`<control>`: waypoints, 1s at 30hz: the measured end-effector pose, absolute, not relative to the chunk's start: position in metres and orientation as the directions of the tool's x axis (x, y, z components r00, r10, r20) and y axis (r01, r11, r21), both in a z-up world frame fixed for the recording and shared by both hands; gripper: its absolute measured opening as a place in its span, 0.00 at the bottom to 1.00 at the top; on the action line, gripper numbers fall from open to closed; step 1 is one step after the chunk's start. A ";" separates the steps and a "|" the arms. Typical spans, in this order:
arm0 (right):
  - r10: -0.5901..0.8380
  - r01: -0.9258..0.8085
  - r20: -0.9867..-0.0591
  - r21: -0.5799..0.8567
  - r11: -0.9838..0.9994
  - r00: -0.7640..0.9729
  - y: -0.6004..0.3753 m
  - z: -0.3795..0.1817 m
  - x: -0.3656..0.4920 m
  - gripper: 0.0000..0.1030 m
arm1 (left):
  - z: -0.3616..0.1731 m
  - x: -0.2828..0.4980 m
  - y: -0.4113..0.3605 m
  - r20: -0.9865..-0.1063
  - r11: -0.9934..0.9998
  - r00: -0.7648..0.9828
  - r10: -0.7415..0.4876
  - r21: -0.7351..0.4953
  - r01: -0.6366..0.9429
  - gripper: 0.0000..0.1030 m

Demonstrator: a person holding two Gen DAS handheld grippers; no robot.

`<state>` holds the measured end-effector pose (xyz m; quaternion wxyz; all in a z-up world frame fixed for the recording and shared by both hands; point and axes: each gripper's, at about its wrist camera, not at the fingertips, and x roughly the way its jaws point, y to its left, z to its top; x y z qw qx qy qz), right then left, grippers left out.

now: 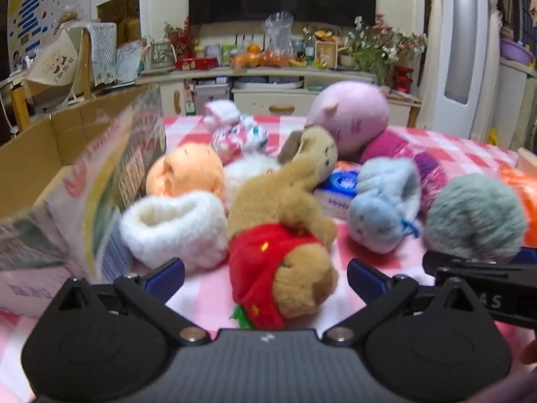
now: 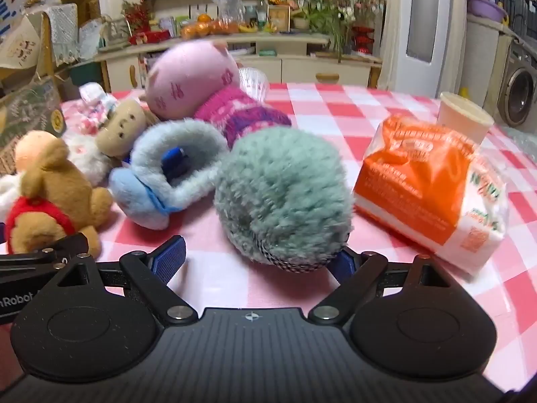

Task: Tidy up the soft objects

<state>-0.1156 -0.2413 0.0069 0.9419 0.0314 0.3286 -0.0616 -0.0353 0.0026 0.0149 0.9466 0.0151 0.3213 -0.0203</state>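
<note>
Soft toys lay heaped on the pink-checked counter. Left claw stood wide around a brown plush bear in red strawberry suit. Right claw stood wide; a grey-green fluffy ball hid its right pad. The cardboard box at left was blurred.

Warm indoor light, evenly bright; fisheye bends the edges, motion blur smears the cardboard box at left

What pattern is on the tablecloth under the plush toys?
Pink, red and white checks. The tablecloth shows best in the right wrist view.
</note>
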 end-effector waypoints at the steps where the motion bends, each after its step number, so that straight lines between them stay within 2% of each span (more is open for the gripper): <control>1: -0.101 0.138 -0.614 0.013 0.990 0.783 -0.240 0.008 -0.117 1.00 | 0.020 -0.039 0.003 -0.602 0.998 0.798 -0.036 0.013 0.054 0.99; 16: -0.095 0.109 -0.501 -0.002 0.994 0.860 -0.234 0.034 -0.133 1.00 | 0.084 -0.081 0.031 -0.532 0.993 0.841 -0.098 -0.002 0.115 0.99; 30: 0.002 -0.012 -0.429 -0.021 1.000 0.903 -0.201 0.032 -0.127 1.00 | 0.117 -0.107 0.099 -0.481 0.999 0.876 0.024 0.044 -0.004 0.99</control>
